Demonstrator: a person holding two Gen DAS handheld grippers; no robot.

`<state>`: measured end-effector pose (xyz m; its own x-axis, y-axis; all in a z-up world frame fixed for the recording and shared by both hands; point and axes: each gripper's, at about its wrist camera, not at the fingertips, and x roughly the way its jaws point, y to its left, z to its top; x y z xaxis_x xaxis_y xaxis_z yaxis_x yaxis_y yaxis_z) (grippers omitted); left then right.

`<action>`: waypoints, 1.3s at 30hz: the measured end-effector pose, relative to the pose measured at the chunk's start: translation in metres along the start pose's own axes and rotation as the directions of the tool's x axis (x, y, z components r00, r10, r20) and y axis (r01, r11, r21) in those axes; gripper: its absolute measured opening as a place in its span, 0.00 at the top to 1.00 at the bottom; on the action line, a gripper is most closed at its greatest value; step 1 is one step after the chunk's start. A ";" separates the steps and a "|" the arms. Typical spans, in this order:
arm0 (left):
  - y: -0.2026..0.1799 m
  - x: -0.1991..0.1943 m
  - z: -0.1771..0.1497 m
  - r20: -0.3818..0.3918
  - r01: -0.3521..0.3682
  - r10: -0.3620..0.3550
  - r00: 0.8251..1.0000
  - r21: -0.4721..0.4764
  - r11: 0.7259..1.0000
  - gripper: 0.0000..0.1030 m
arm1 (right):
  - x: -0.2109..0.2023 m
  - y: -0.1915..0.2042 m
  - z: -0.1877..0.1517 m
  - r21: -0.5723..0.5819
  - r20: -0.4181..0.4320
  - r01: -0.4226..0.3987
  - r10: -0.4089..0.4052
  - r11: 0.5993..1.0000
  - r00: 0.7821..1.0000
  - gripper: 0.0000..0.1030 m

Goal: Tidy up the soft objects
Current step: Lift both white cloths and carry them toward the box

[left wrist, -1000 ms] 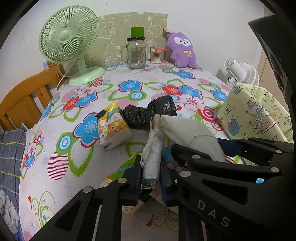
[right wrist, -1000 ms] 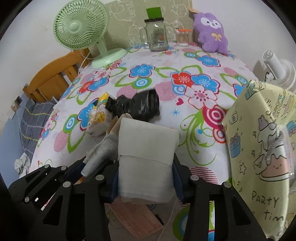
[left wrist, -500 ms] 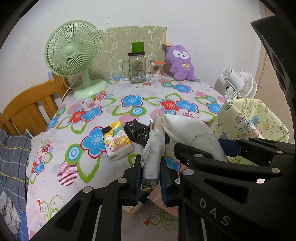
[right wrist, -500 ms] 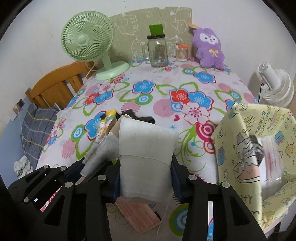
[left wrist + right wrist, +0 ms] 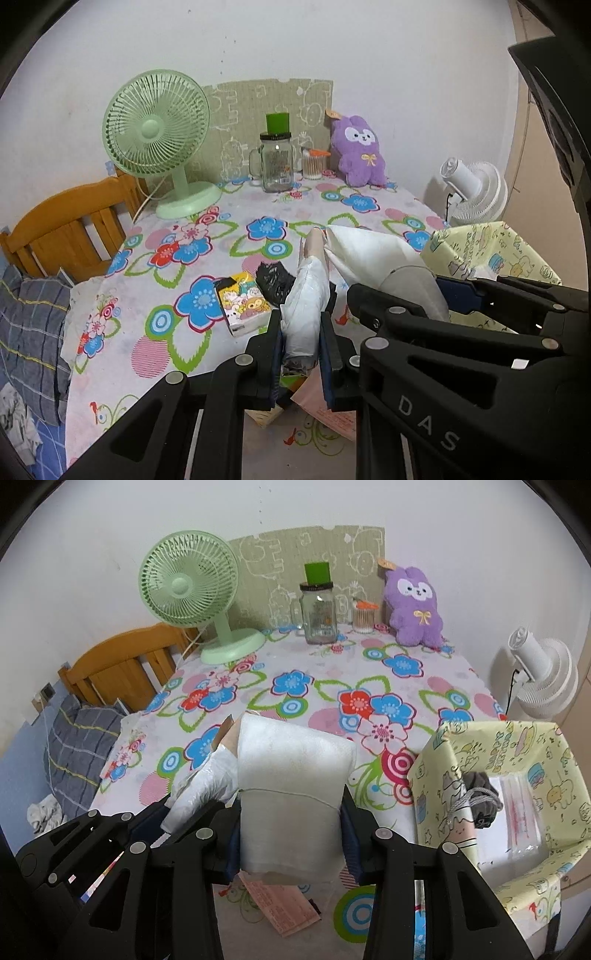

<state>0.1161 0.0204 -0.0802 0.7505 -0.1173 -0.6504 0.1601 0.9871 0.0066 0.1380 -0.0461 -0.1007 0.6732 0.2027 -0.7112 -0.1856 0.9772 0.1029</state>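
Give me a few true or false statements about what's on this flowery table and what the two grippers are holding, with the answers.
1. The right gripper holds a white foam sheet. True.
2. The purple plush toy lies inside the yellow fabric bin. False: it sits at the far edge of the table, against the wall.
3. The left gripper is shut on a crumpled white plastic bag. True.
4. The green fan stands right of the glass jar. False: it stands left of it.
5. The black bag is in the left gripper. False: it lies on the table beside a cartoon tissue pack.
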 end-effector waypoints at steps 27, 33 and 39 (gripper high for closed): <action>-0.024 -0.041 0.022 0.112 0.003 -0.006 0.994 0.030 1.000 0.85 | -0.061 -0.011 0.014 -0.023 0.140 0.034 -0.030 0.999 0.990 0.55; -0.038 -0.040 0.030 0.116 0.002 -0.007 0.993 0.047 0.999 0.85 | -0.068 -0.022 0.017 -0.021 0.155 0.044 -0.040 0.999 0.987 0.55; -0.056 -0.039 0.035 0.119 0.016 -0.024 0.993 0.067 0.998 0.85 | -0.075 -0.040 0.018 -0.010 0.168 0.060 -0.057 0.998 0.984 0.55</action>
<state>0.1005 -0.0339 -0.0290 0.8173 -0.1533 -0.5554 0.2151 0.9754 0.0473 0.1079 -0.0994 -0.0393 0.7931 0.1541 -0.5893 -0.1519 0.9869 0.0536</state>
